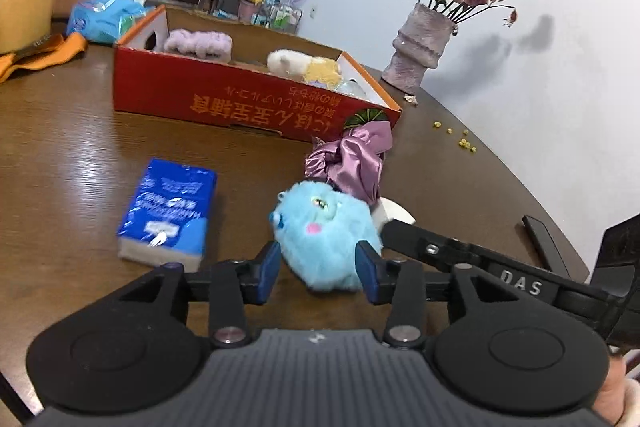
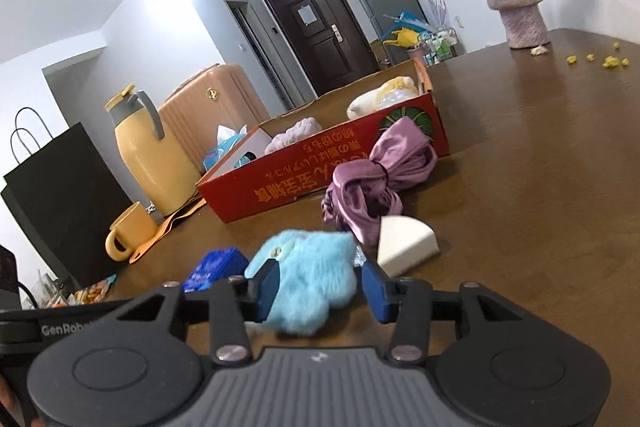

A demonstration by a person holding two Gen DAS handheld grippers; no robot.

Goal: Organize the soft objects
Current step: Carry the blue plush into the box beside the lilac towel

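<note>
A fluffy blue plush toy (image 1: 326,235) lies on the brown table, and it also shows in the right wrist view (image 2: 310,277). My left gripper (image 1: 318,269) is open, with its blue pads on either side of the plush. My right gripper (image 2: 322,289) is open too, with the plush between its pads; its black body (image 1: 480,261) reaches in from the right. A purple satin scrunchie (image 1: 352,157) and a white sponge wedge (image 2: 404,245) lie just beyond. A red cardboard box (image 1: 240,99) holds a lilac headband (image 1: 198,43) and a white-and-yellow plush (image 1: 304,65).
A blue tissue pack (image 1: 170,211) lies left of the plush. A pink vase with dried roses (image 1: 418,45) stands at the back right, with yellow crumbs (image 1: 464,141) near the table edge. A yellow jug (image 2: 148,155), yellow mug (image 2: 128,231) and black bag (image 2: 60,203) stand at the left.
</note>
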